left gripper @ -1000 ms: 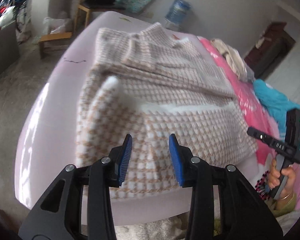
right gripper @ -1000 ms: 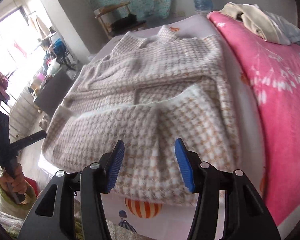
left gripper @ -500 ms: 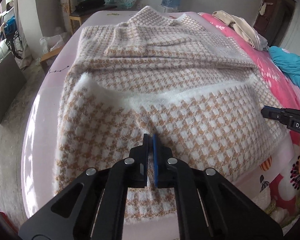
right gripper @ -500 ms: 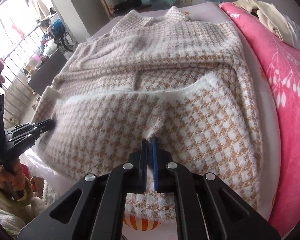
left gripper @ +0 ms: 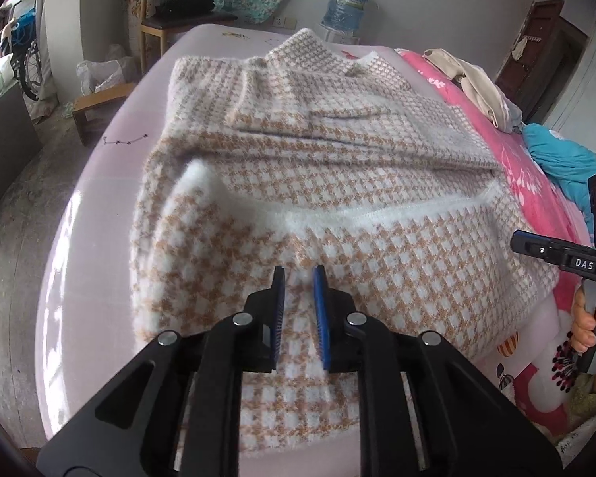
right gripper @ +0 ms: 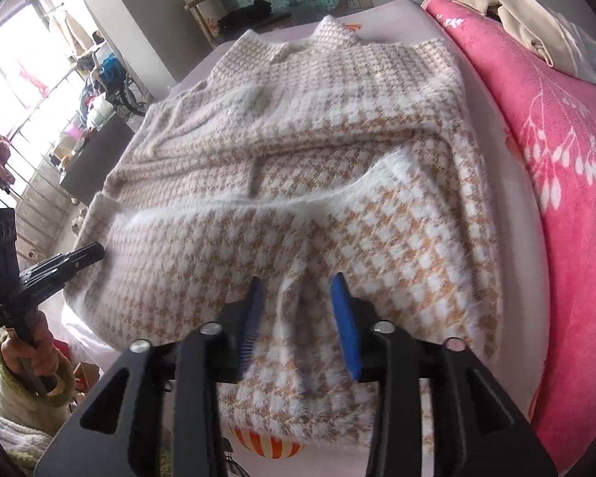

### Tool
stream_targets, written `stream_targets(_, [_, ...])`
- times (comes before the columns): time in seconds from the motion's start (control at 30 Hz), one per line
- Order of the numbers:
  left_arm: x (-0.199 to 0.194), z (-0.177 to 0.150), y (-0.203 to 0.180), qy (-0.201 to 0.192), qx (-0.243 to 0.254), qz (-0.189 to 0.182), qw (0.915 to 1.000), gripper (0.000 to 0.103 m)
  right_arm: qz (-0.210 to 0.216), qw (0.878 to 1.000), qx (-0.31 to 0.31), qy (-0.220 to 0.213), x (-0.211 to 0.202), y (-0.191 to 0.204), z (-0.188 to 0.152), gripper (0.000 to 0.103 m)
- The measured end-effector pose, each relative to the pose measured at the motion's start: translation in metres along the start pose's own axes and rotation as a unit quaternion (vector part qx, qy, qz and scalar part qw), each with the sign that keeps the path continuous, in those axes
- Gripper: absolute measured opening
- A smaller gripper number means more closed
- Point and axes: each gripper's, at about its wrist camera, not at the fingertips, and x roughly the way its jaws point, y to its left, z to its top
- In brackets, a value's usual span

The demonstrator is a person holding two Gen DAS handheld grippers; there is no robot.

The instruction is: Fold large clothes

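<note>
A large fluffy sweater in a tan-and-white houndstooth check [left gripper: 337, 167] lies spread on the bed, collar at the far end and its bottom part folded up, with a white hem across the middle. My left gripper [left gripper: 298, 274] hovers over the near fold on the left. Its jaws are opening a narrow way, with a raised ridge of fabric between the blue pads. Over the same sweater [right gripper: 298, 139], further right, my right gripper [right gripper: 298, 280] is opening wider. A pinched-up ridge of knit stands loose between its pads.
The bed has a lilac sheet [left gripper: 99, 206] and a pink flowered blanket [right gripper: 556, 159] on the right, with beige clothes [right gripper: 516, 16] heaped on it. A wooden chair [left gripper: 178, 20] and a water jug [left gripper: 347, 0] stand beyond the bed. A hand [left gripper: 588, 318] holds the other gripper at the right.
A second ago both grippers stood open over the near fold. Half a second ago both were shut on the knit. Now both have parted again, the right wider than the left.
</note>
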Motion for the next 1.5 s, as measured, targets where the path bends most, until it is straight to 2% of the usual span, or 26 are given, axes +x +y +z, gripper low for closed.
stream_targets(0.13, [-0.013, 0.010, 0.020, -0.027, -0.011, 0.033, 0.9990, 0.030, -0.020, 1.000, 0.011, -0.016, -0.010, -0.020, 0.016, 0.054])
stream_targets(0.23, [-0.013, 0.020, 0.038, -0.033, -0.021, 0.057, 0.9976, 0.033, -0.023, 1.000, 0.017, -0.011, -0.004, -0.035, 0.028, 0.054])
stream_targets(0.4, [-0.007, 0.032, 0.054, -0.018, -0.018, 0.050, 0.9984, 0.043, -0.017, 1.000, 0.024, -0.005, 0.011, -0.055, 0.046, 0.054])
stream_targets(0.57, [0.006, 0.035, 0.058, -0.003, -0.029, 0.017, 0.9994, 0.044, 0.022, 0.998, 0.049, 0.024, 0.030, -0.075, 0.053, 0.055])
stream_targets(0.67, [0.011, 0.037, 0.054, 0.000, -0.022, 0.013, 0.9997, 0.044, 0.037, 0.998, 0.051, 0.026, 0.027, -0.075, 0.051, 0.055])
stream_targets(0.8, [0.017, 0.037, 0.050, 0.005, -0.011, 0.023, 0.9997, 0.044, 0.034, 0.998, 0.031, 0.039, 0.025, -0.067, 0.041, 0.055])
stream_targets(0.93, [0.031, 0.038, 0.052, 0.019, -0.019, 0.051, 0.9984, 0.043, 0.013, 0.999, 0.014, 0.029, 0.026, -0.061, 0.036, 0.055])
stream_targets(1.0, [0.032, 0.038, 0.049, 0.015, -0.012, 0.047, 0.9987, 0.029, -0.002, 1.000, 0.004, 0.023, 0.027, -0.056, 0.035, 0.055])
stream_targets(1.1, [0.033, 0.035, 0.038, 0.010, 0.011, 0.060, 0.9981, 0.015, -0.041, 0.999, -0.028, 0.017, 0.027, -0.044, 0.030, 0.037])
stream_targets(1.17, [0.030, 0.034, 0.030, 0.000, 0.030, 0.075, 0.9967, 0.011, -0.035, 0.999, -0.031, 0.015, 0.024, -0.041, 0.027, 0.010])
stream_targets(1.2, [0.027, 0.034, 0.026, -0.008, 0.040, 0.084, 0.9956, 0.010, -0.034, 0.999, -0.033, 0.014, 0.022, -0.039, 0.027, 0.010])
stream_targets(1.3, [0.013, 0.043, 0.013, -0.043, 0.070, 0.115, 0.9900, 0.009, -0.067, 0.996, -0.049, -0.022, 0.006, -0.030, 0.035, 0.008])
stream_targets(1.5, [-0.007, 0.082, 0.009, -0.105, 0.077, 0.124, 0.9837, 0.009, -0.074, 0.992, -0.047, -0.093, -0.023, -0.028, 0.073, 0.008])
